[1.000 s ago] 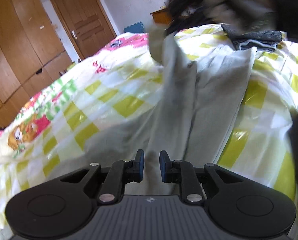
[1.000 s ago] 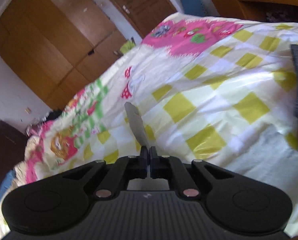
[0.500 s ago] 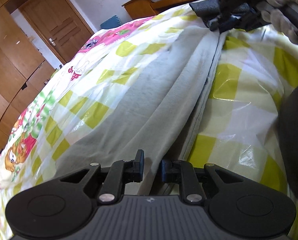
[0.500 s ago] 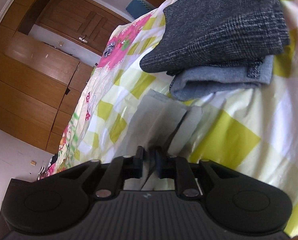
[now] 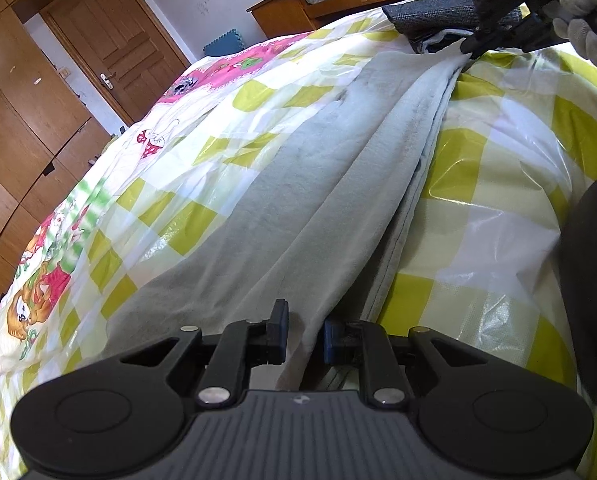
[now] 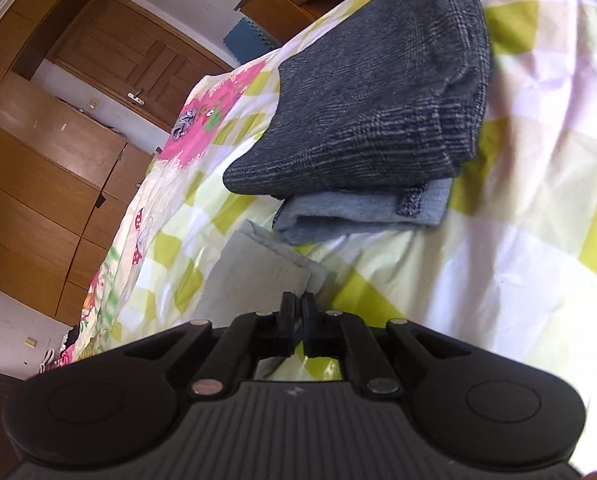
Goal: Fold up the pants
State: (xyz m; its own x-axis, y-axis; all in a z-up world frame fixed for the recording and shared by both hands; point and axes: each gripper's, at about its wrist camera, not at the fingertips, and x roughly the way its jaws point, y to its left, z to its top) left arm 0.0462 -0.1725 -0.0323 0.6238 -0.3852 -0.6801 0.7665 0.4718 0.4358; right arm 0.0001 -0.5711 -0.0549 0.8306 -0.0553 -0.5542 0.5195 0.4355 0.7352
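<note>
Pants lie lengthwise on the bed, my left gripper pinching the near end, right gripper just closing on the far hem. I fear that thin hold slipping. Only the right view shows the hem beside the stack.

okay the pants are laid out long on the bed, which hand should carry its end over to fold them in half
Probably the right. The right gripper pinches the pants at the far end, its jaws having just closed further. The left gripper grips the bunched near end, a natural anchor.
</note>
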